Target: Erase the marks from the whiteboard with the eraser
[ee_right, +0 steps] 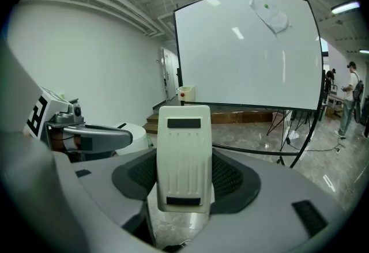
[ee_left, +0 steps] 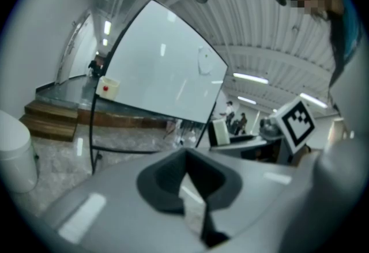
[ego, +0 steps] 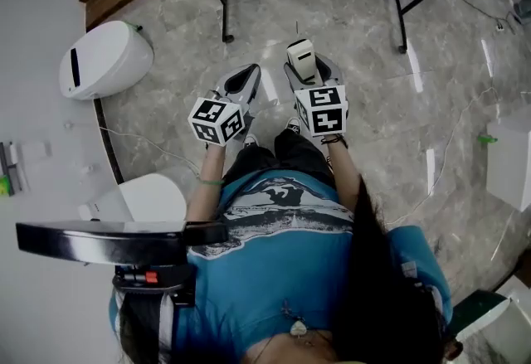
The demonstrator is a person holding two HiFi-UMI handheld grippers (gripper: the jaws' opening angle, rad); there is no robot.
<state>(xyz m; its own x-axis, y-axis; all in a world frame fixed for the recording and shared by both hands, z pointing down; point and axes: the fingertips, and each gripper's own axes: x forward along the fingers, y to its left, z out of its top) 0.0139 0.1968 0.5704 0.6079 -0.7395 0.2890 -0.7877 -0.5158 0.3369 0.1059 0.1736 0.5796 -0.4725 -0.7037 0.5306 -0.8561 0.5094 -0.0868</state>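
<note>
Cream eraser (ee_right: 184, 157) upright in right tongs (ee_right: 184, 181); faintly smudged whiteboard (ee_right: 248, 56) beyond.

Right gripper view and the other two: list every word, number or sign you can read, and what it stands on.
No text is legible.
Eraser: two dark patches, no readable print.
Whiteboard: faint marks near its top, too blurred.
Marker cubes: square patterns only, no letters.
</note>
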